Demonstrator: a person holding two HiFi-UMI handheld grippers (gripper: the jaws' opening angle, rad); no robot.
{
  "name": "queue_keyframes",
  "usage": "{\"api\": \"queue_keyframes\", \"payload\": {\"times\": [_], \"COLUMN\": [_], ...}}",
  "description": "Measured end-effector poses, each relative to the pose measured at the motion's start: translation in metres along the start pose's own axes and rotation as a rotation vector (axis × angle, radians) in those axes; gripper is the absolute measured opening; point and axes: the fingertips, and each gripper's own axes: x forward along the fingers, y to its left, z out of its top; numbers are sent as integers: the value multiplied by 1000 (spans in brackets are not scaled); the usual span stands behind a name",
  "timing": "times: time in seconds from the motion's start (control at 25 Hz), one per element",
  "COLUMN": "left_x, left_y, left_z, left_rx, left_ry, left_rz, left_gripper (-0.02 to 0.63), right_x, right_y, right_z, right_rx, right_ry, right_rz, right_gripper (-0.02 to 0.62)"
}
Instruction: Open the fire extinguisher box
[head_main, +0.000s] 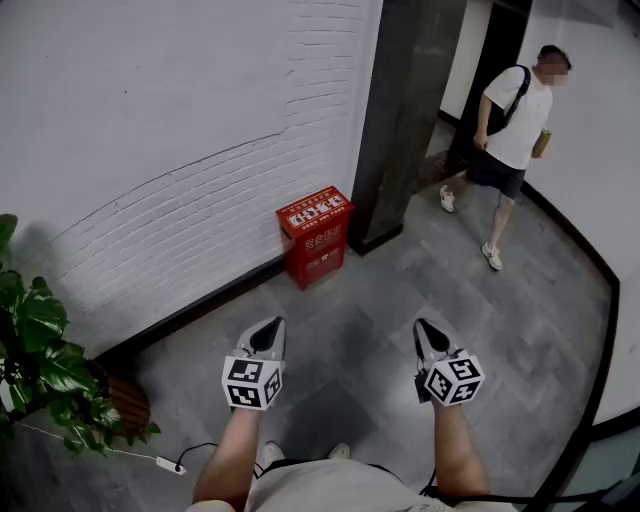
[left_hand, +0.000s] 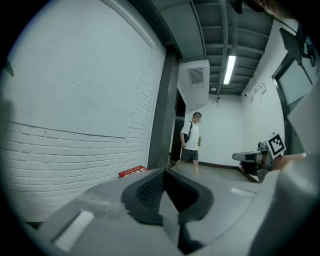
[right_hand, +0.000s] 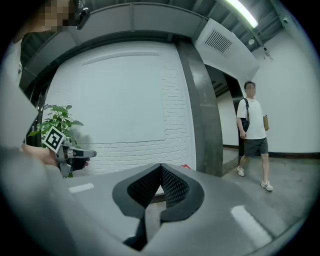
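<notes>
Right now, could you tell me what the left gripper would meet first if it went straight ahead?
Ahead of the left gripper the way looks free until the dark pillar, with the red fire extinguisher box just left of that line. Depth is unclear.

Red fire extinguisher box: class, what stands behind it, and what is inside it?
Behind the red fire extinguisher box stands the white brick wall. The box is closed, so its contents are hidden.

Head view overhead, gripper views facing wall
</notes>
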Motion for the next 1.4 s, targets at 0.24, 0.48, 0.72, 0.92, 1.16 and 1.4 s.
{"api": "queue_keyframes", "payload": {"times": [0.24,0.48,0.72,0.92,1.16,1.4], "left_x": [24,61,144,234,314,376], "left_y": [-31,-26,-6,35,97,135], "left_z": [0,1,17,44,78,92], "left_rx": [4,4,17,29,49,28], "left_ry": [-5,17,9,10,19,23], "left_rz": [11,17,0,-3,10,64], "left_gripper": [3,3,3,3,3,3], "right_x": [-6,25,84,167,268,344], "right_y": [-40,-63,-104,-152,-187,-216], "right_z": [-3,-2,1,25,61,75], "right_rx": [16,39,27,17,22,27], "right_ry": [0,-9,-2,-1,-18,-2], "right_rz": [15,32,16,-24,-30,11], "right_gripper": [3,3,3,3,3,3]}}
